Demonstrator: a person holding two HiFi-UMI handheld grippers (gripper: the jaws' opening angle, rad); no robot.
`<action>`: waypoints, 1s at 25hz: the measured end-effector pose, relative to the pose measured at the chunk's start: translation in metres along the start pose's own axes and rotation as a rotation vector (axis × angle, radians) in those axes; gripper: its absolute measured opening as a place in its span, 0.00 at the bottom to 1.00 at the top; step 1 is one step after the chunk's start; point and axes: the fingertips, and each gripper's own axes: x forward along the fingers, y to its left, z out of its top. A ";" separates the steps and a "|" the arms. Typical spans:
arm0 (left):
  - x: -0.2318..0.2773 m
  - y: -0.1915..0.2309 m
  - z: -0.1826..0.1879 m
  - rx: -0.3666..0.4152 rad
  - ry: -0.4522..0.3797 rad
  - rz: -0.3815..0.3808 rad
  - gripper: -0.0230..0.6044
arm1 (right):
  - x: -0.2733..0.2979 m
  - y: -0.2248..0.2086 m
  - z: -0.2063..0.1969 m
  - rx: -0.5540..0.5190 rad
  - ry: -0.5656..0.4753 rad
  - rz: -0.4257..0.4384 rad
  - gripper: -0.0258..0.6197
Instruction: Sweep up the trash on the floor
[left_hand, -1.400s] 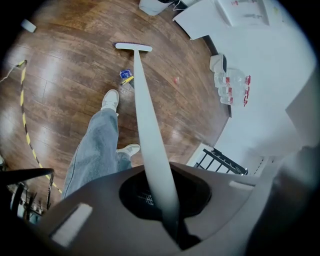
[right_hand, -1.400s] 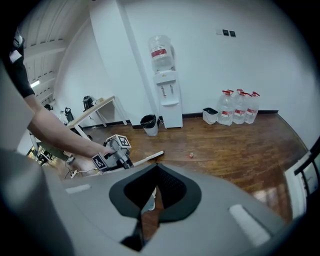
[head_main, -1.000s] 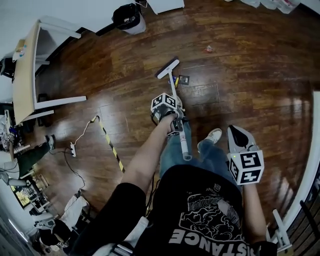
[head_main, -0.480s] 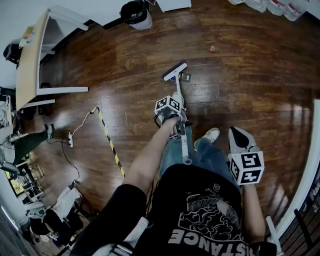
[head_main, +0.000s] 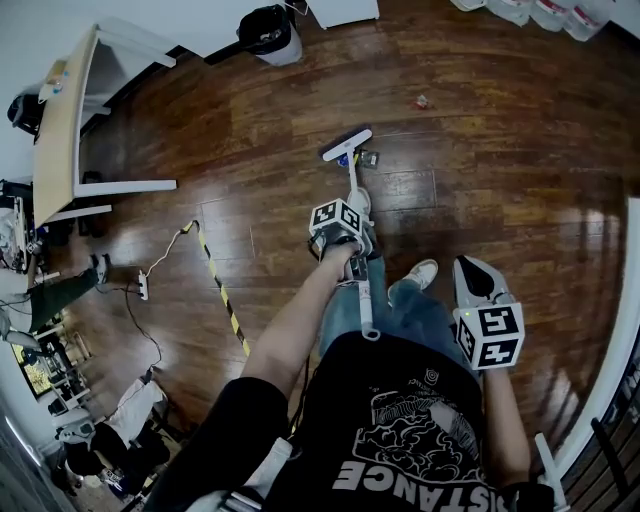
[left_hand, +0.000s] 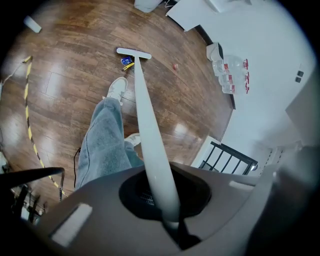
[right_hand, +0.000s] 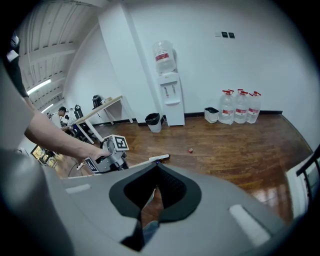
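Note:
My left gripper (head_main: 342, 238) is shut on the white handle of a broom (left_hand: 149, 131) and holds it out in front of the person's legs. The broom head (head_main: 346, 145) rests on the wooden floor. A small blue and yellow scrap (left_hand: 127, 62) lies right against the broom head (left_hand: 133, 53), and a dark flat scrap (head_main: 371, 158) lies just to its right. Farther off there is a small red scrap (head_main: 420, 101), which the right gripper view also shows (right_hand: 190, 150). My right gripper (head_main: 474, 276) hangs by the person's right side, jaws shut on nothing (right_hand: 157, 165).
A black bin (head_main: 268, 28) stands at the far wall beside a water dispenser (right_hand: 167, 80), with water bottles (right_hand: 240, 106) to the right. A table (head_main: 60, 120) is at the left. A yellow-black cable (head_main: 220, 290) and a power strip (head_main: 143, 290) lie left of the legs. A railing (head_main: 600, 430) borders the right.
The broom head has shifted a little toward the blue and yellow scrap, with my left gripper following. My right gripper has stayed where it was.

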 end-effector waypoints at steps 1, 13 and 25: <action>-0.002 0.000 0.000 0.011 0.004 0.013 0.05 | 0.001 -0.001 0.001 0.004 0.001 -0.001 0.04; -0.032 -0.034 0.043 0.257 0.045 0.143 0.05 | 0.029 -0.012 0.026 0.077 -0.004 -0.040 0.04; -0.063 -0.103 0.152 0.561 0.157 0.343 0.05 | 0.065 -0.040 0.073 0.226 -0.016 -0.176 0.04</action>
